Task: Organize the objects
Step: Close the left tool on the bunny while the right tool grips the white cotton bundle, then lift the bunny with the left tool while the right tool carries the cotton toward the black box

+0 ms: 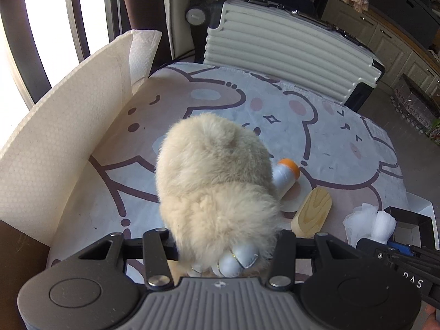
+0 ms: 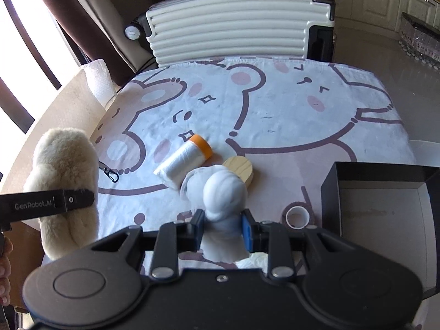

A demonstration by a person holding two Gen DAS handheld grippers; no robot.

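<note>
A fluffy cream-coloured plush toy is pinched by the left gripper; its jaws are closed in on the toy's lower end, where a few white pearl-like beads on a metal ring are seen between them. The toy is held upright, clear of the cartoon-bear printed tablecloth, as is confirmed in the right wrist view, where it hangs at the left edge of the table. A soft white mesh bundle is gripped by the right gripper; the blue-padded jaws are partly closed and pressed against both sides of the bundle's narrow waist, with the puffed top rising above them.

On the cloth, a white plastic film roll with an orange end cap is laid on its side, and a pale oval wooden block is set just beside it. A small white tape ring lies near an open black cardboard box at the right. A ribbed white suitcase stands behind the table.
</note>
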